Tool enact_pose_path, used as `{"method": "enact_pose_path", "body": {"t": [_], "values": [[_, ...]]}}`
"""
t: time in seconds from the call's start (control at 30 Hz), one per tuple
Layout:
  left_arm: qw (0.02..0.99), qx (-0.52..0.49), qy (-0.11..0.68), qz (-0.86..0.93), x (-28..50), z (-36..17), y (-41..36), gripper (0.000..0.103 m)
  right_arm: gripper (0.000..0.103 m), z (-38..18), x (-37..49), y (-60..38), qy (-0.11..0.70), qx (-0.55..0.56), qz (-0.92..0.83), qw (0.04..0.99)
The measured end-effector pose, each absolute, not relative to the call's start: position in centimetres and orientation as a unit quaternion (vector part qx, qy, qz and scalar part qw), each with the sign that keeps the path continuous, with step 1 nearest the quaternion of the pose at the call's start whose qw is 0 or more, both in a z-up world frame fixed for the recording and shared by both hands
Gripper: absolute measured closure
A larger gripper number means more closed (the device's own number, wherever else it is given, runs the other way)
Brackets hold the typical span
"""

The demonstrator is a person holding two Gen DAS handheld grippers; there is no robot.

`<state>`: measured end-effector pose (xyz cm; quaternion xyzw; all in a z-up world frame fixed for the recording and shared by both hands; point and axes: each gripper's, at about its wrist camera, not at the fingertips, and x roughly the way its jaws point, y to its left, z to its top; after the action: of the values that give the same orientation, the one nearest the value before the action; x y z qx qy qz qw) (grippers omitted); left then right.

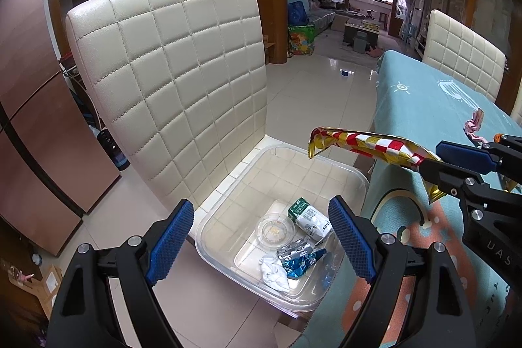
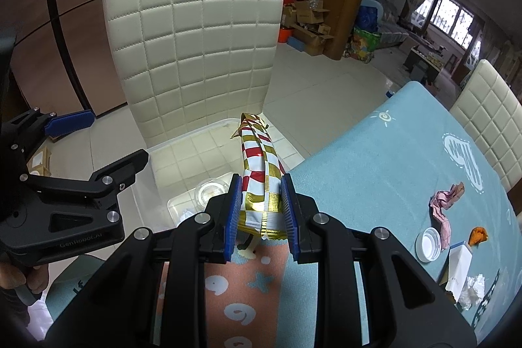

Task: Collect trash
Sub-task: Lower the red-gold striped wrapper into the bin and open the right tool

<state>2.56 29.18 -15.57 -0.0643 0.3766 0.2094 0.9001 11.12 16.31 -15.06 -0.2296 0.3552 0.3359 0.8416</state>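
Note:
My right gripper [image 2: 261, 211] is shut on a red, white and gold checked wrapper [image 2: 261, 172], which sticks out over the clear plastic bin [image 2: 153, 172] on the chair seat. In the left wrist view the wrapper [image 1: 359, 144] hangs above the bin [image 1: 345, 172] and the right gripper [image 1: 434, 158] holds its end. The bin holds a green-white carton [image 1: 308, 217], a clear lid [image 1: 275, 229], foil wrappers [image 1: 300, 258] and a crumpled tissue [image 1: 274, 274]. My left gripper [image 1: 264, 237] is open and empty above the bin's near side; it also shows in the right wrist view [image 2: 107, 136].
A cream quilted chair [image 1: 176, 74] carries the bin. The table with a teal cloth [image 2: 375, 158] holds a pink wrapper [image 2: 443, 204], a white cap [image 2: 429, 243], an orange scrap [image 2: 478, 235], a white box [image 2: 458, 269] and a tissue [image 2: 473, 289]. A second chair [image 2: 489, 126] stands behind.

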Motion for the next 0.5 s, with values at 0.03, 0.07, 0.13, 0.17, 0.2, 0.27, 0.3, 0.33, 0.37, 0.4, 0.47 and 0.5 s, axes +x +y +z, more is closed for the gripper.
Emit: {"method": "enact_pose_path", "body": {"t": [0.03, 0.07, 0.13, 0.17, 0.2, 0.27, 0.3, 0.33, 0.37, 0.4, 0.47, 0.5], "values": [[0.900, -0.064, 0.377, 0.209, 2.56, -15.57, 29.19, 0.020, 0.076, -15.02, 11.16, 16.35, 0.355, -0.229, 0.336, 0.842], [0.900, -0.063, 0.378, 0.210, 2.53, -15.57, 29.18, 0.020, 0.076, -15.00, 11.22, 16.41, 0.355, -0.229, 0.337, 0.841], [0.900, -0.062, 0.378, 0.210, 2.46, -15.63, 29.12, 0.020, 0.076, -15.00, 11.27, 16.38, 0.355, -0.229, 0.337, 0.841], [0.900, -0.061, 0.377, 0.211, 2.43, -15.63, 29.13, 0.020, 0.076, -15.00, 11.29, 16.39, 0.356, -0.229, 0.337, 0.841], [0.900, -0.061, 0.377, 0.211, 2.41, -15.62, 29.13, 0.020, 0.076, -14.98, 11.31, 16.33, 0.357, -0.228, 0.338, 0.841], [0.899, -0.062, 0.378, 0.212, 2.37, -15.63, 29.15, 0.020, 0.076, -14.94, 11.36, 16.29, 0.357, -0.226, 0.338, 0.841], [0.899, -0.062, 0.378, 0.213, 2.35, -15.63, 29.16, 0.020, 0.076, -14.95, 11.37, 16.30, 0.358, -0.225, 0.339, 0.841], [0.899, -0.061, 0.379, 0.213, 2.35, -15.63, 29.19, 0.020, 0.076, -14.92, 11.43, 16.29, 0.358, -0.224, 0.339, 0.841], [0.899, -0.062, 0.379, 0.213, 2.33, -15.62, 29.23, 0.020, 0.076, -14.86, 11.50, 16.26, 0.358, -0.221, 0.339, 0.841], [0.899, -0.061, 0.378, 0.213, 2.31, -15.61, 29.24, 0.020, 0.076, -14.82, 11.61, 16.23, 0.359, -0.218, 0.340, 0.841], [0.899, -0.061, 0.378, 0.213, 2.29, -15.60, 29.24, 0.020, 0.060, -14.71, 11.84, 15.99, 0.363, -0.207, 0.342, 0.842], [0.899, -0.061, 0.378, 0.213, 2.29, -15.61, 29.25, 0.020, 0.044, -14.64, 12.00, 15.89, 0.366, -0.203, 0.340, 0.842]]}}
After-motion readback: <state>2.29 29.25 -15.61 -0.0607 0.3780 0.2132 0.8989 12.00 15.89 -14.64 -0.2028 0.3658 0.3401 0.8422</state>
